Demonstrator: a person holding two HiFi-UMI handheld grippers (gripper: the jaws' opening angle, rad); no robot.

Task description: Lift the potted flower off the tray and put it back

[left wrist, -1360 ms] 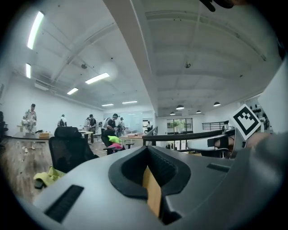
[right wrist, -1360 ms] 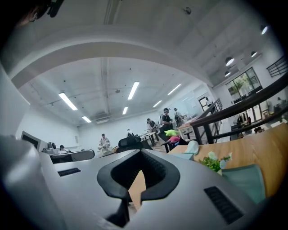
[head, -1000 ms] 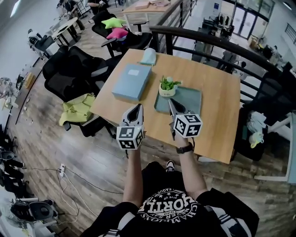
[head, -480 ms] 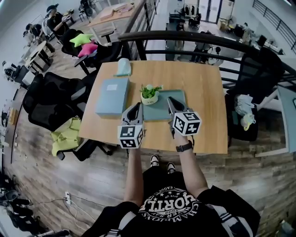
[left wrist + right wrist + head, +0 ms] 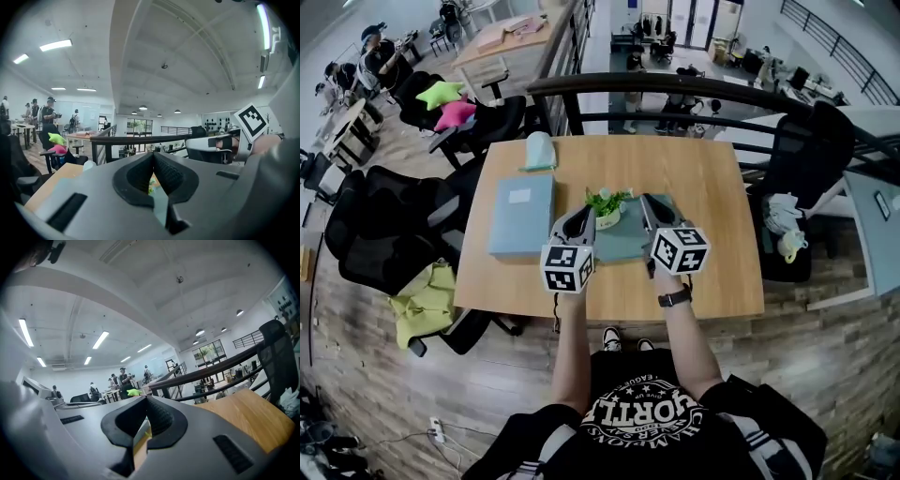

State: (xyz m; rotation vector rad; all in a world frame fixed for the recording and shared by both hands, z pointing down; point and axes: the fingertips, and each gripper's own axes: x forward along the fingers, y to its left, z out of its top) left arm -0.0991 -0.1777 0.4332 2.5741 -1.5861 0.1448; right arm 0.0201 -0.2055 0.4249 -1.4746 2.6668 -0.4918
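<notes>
The potted flower, green leaves in a small white pot, stands at the far left corner of the grey-green tray on the wooden table. My left gripper is held level just left of the pot, its jaws shut and empty. My right gripper hovers over the tray a little right of the pot, also shut and empty. In the left gripper view a sliver of the plant shows through the closed jaws, and the right gripper sits at the right. The right gripper view shows the tabletop.
A flat light-blue box lies left of the tray, with a pale dome-shaped thing behind it. Black office chairs stand left of the table, another chair right. A black railing runs behind the table.
The head view has swung so the table now sits straight ahead. Both grippers moved forward over the table's near part toward the pot and tray, still shut.
</notes>
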